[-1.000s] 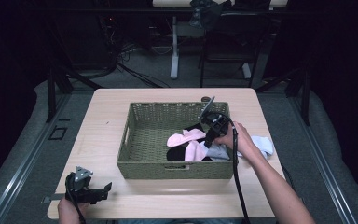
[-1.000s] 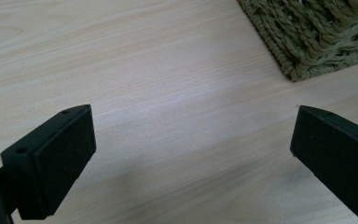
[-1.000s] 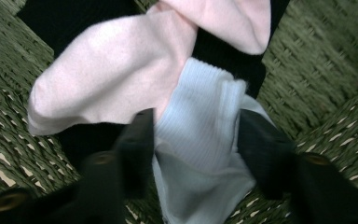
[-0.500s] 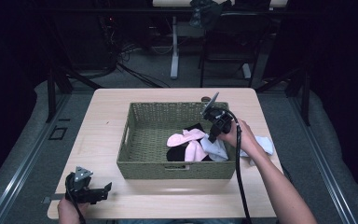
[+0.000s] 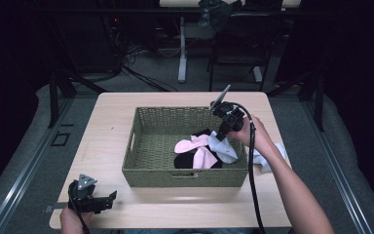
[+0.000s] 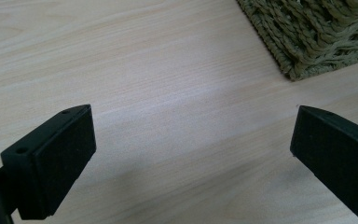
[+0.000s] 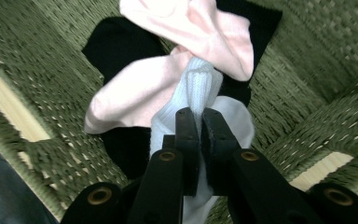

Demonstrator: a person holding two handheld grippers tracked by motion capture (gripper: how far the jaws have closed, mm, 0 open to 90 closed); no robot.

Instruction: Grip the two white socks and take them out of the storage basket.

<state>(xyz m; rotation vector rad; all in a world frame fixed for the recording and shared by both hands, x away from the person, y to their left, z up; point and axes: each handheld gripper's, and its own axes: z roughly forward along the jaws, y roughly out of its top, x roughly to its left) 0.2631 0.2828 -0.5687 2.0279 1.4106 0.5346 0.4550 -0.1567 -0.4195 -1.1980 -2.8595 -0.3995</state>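
High view: a woven olive basket [image 5: 185, 170] sits mid-table [image 5: 107, 146], holding a black sock [image 5: 185, 160], pink socks [image 5: 195, 148] and a pale blue sock [image 5: 222, 146]. The right gripper [image 5: 222, 127] hangs over the basket's right end, held by the person's right hand [image 5: 253, 134], and the pale blue sock dangles from its jaws, its lower part draped toward the pink socks. Another pale sock [image 5: 272, 156] lies on the table just outside the basket's right wall. The left gripper [image 5: 108, 199] rests at the near left corner of the table, well apart from the basket. No brand, label or writing can be read anywhere. Against the frame a second ago, the right gripper stands higher above the basket and the pale blue sock has been drawn up with it; the left gripper has stayed where it was.

Left gripper view: the two black jaws stand wide apart over bare wood, nothing between them. A corner of the basket [image 6: 317, 32] shows at upper right.

Right gripper view: the right gripper [image 7: 200, 126] has its jaws pressed together on the ribbed cuff of the pale blue sock [image 7: 198, 88]. Beneath lie the pink socks [image 7: 135, 98] and the black sock [image 7: 116, 51] on the basket floor [image 7: 37, 84].
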